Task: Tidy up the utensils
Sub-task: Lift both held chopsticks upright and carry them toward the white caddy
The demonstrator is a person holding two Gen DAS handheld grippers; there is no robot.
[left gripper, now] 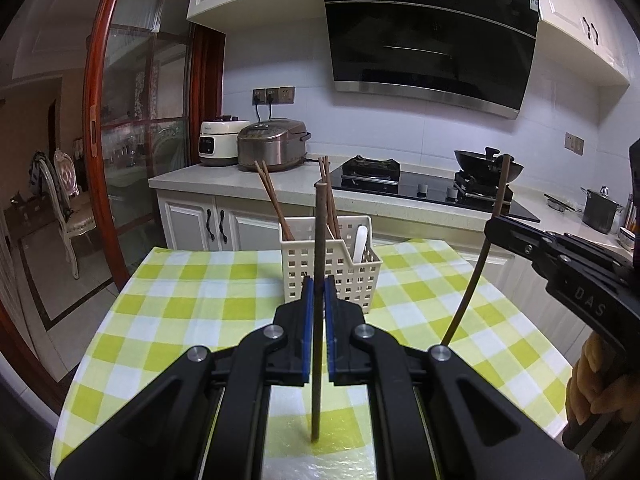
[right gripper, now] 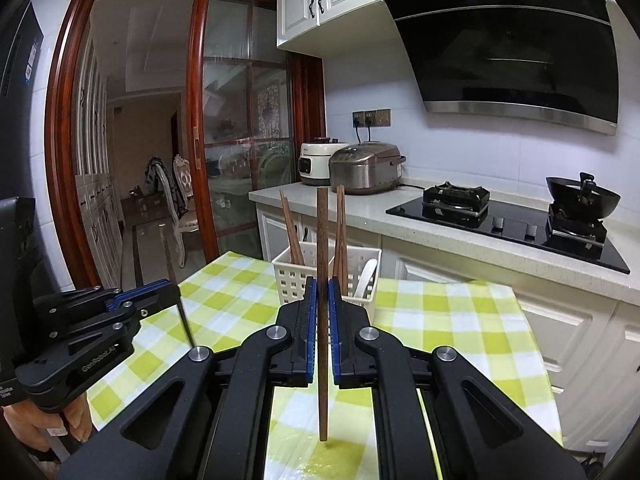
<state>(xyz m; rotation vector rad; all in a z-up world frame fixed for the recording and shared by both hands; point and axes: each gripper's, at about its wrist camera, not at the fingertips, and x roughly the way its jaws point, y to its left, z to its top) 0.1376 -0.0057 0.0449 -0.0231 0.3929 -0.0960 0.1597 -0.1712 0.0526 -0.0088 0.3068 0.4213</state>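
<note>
Chopsticks: one in each tool. Left tool (left gripper: 316, 292) was pinched on a dark chopstick (left gripper: 318, 320), held upright, long axis near vertical, its lower tip just above or touching the worktop (left gripper: 192, 304) — cannot tell which. Right tool (right gripper: 322, 292) was likewise clamped on a brown chopstick (right gripper: 322, 320), also upright, tip low over the checked cloth. Both pads pressed flat on the shafts, no gap seen.

Basket (left gripper: 332, 268) stood straight ahead of both tools, further back on the worktop, already carrying several chopsticks leaning in its rear part and a white spoon (left gripper: 360, 242) in the front right compartment. From the left wrist view the right tool sat off to the right, its stick curved by the lens; from the right wrist view the left tool (right gripper: 176, 286) sat off to the left. Both tools looked about equally near the basket, neither clearly closer.

Both pointed forward, slightly downward, toward the basket. A hand (left gripper: 588, 392) gripped the right handle.

Judged next: sticks must rise above the basket rim, travel forward, then drop in tip first. Risk: tips catching the front wall or tipping the light basket.
</note>
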